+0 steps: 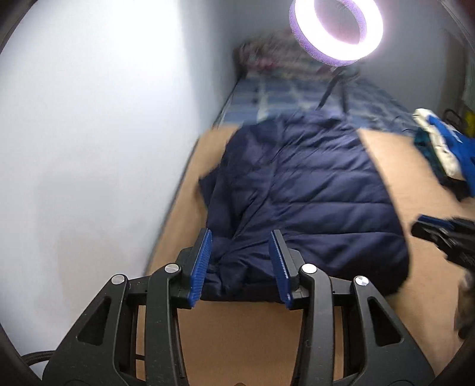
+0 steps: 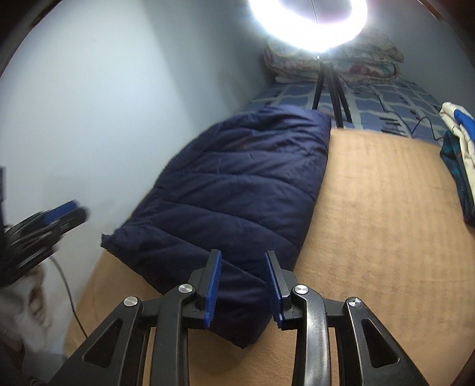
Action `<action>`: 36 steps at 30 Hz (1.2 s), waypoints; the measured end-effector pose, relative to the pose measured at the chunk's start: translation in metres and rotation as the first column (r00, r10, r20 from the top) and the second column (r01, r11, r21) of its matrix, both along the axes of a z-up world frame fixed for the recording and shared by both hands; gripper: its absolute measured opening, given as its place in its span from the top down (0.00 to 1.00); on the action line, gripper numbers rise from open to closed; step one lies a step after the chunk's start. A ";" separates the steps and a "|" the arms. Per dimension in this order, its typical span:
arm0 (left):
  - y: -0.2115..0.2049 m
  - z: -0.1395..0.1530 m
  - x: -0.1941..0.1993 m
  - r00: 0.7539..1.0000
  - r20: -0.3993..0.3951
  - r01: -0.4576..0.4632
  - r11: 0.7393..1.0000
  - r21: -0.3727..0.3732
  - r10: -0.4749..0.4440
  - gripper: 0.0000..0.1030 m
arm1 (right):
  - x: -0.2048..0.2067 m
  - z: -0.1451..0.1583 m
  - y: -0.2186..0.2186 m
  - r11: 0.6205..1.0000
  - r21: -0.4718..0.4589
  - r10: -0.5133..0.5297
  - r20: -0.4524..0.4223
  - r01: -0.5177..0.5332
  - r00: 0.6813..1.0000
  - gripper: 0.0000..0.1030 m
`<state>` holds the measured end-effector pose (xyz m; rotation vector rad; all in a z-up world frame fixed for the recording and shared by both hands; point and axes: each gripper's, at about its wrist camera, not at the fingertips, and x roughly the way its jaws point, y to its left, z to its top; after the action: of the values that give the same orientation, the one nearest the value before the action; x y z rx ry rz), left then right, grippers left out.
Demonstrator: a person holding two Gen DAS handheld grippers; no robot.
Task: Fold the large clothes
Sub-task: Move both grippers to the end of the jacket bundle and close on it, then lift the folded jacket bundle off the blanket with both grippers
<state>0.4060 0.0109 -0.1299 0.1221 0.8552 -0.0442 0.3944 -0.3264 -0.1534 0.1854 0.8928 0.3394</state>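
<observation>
A navy quilted puffer jacket [image 1: 299, 190] lies folded lengthwise on an orange blanket [image 1: 237, 326] on a bed, along the wall. My left gripper [image 1: 241, 237] is open, its blue pads either side of the jacket's near left end, just above it. My right gripper [image 2: 242, 256] is open over the jacket's [image 2: 237, 184] near right corner. The right gripper also shows in the left wrist view [image 1: 445, 237], and the left gripper shows blurred in the right wrist view [image 2: 44, 225].
A lit ring light [image 2: 308, 26] on a tripod [image 2: 329, 89] stands beyond the jacket. A pile of other clothes [image 2: 457, 154] lies at the right. Folded quilts [image 2: 335, 62] are stacked at the bed's far end. The wall [image 1: 104, 133] runs along the left.
</observation>
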 end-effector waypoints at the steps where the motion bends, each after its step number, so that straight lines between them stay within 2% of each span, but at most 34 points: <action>1: 0.005 -0.013 0.008 1.000 -0.017 -0.018 0.999 0.029 0.019 0.60 | -0.002 -0.002 0.002 1.000 -0.007 0.002 -0.004 -0.002 1.000 0.69; 7: 0.029 -0.088 0.028 0.989 -0.120 -0.070 0.987 0.144 0.088 0.60 | 0.005 -0.038 0.016 0.997 -0.065 0.032 -0.054 -0.036 0.998 0.68; 9: 0.034 -0.097 0.027 0.988 -0.129 -0.069 0.988 0.141 0.087 0.60 | 0.006 -0.044 0.022 0.993 -0.100 0.059 -0.059 -0.065 0.996 0.68; 11: 0.040 -0.092 0.024 0.989 -0.116 -0.075 0.990 0.120 0.089 0.60 | 0.006 -0.043 0.025 0.987 -0.131 0.082 -0.064 -0.089 0.995 0.68; 13: 0.049 -0.078 0.018 0.990 -0.098 -0.093 0.994 0.050 0.098 0.60 | 0.004 -0.036 0.023 0.986 -0.131 0.094 -0.058 -0.101 0.994 0.63; 14: 0.055 -0.071 0.016 0.990 -0.096 -0.107 0.994 -0.003 0.106 0.57 | 0.001 -0.031 0.017 0.990 -0.100 0.095 -0.049 -0.100 0.994 0.48; 15: 0.065 -0.063 0.014 0.989 -0.099 -0.121 0.989 -0.083 0.113 0.43 | -0.002 -0.026 0.007 0.995 -0.064 0.077 -0.035 -0.079 0.996 0.29; 17: 0.080 -0.051 0.013 0.987 -0.104 -0.144 0.964 -0.223 0.123 0.25 | -0.009 -0.022 -0.014 1.000 0.004 0.015 -0.009 -0.015 1.000 0.19; 18: 0.085 -0.048 0.014 0.987 -0.113 -0.144 0.949 -0.281 0.116 0.24 | -0.010 -0.024 -0.027 0.998 0.064 -0.009 -0.017 0.010 1.000 0.19; 20: 0.086 -0.048 0.022 0.983 -0.161 -0.139 0.935 -0.328 0.090 0.24 | -0.008 -0.034 -0.044 0.985 0.166 -0.030 -0.076 0.042 0.997 0.19; 22: 0.085 -0.055 0.029 0.981 -0.176 -0.139 0.938 -0.316 0.087 0.24 | -0.006 -0.045 -0.056 0.969 0.236 -0.050 -0.122 0.078 0.991 0.21; 26: 0.075 -0.067 0.042 0.975 -0.210 -0.133 0.950 -0.283 0.074 0.24 | -0.002 -0.068 -0.061 0.928 0.361 -0.022 -0.188 0.090 0.982 0.27; 28: 0.072 -0.076 0.045 0.974 -0.219 -0.123 0.950 -0.287 0.060 0.31 | 0.001 -0.077 -0.057 0.918 0.385 -0.017 -0.206 0.097 0.978 0.30; 30: 0.064 -0.081 0.046 0.973 -0.227 -0.101 0.949 -0.299 0.032 0.46 | 0.005 -0.086 -0.053 0.905 0.414 -0.003 -0.224 0.098 0.975 0.39; 31: 0.061 -0.084 0.048 0.973 -0.231 -0.087 0.950 -0.299 0.016 0.50 | 0.007 -0.089 -0.051 0.896 0.434 0.006 -0.228 0.096 0.974 0.43; 32: 0.057 -0.085 0.048 0.972 -0.233 -0.079 0.953 -0.292 0.009 0.54 | 0.009 -0.092 -0.048 0.884 0.458 0.021 -0.231 0.090 0.973 0.54; 33: 0.054 -0.086 0.048 0.973 -0.232 -0.073 0.956 -0.283 0.005 0.56 | 0.011 -0.093 -0.044 0.879 0.468 0.030 -0.240 0.088 0.970 0.59; 36: 0.048 -0.085 0.046 0.972 -0.236 -0.053 0.958 -0.282 -0.015 0.66 | 0.010 -0.086 -0.038 0.902 0.427 0.035 -0.229 0.067 0.973 0.73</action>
<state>0.4518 0.0589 -0.2154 -0.1680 1.0782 -0.1666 0.4048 -0.3646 -0.2394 0.6558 1.0369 0.5068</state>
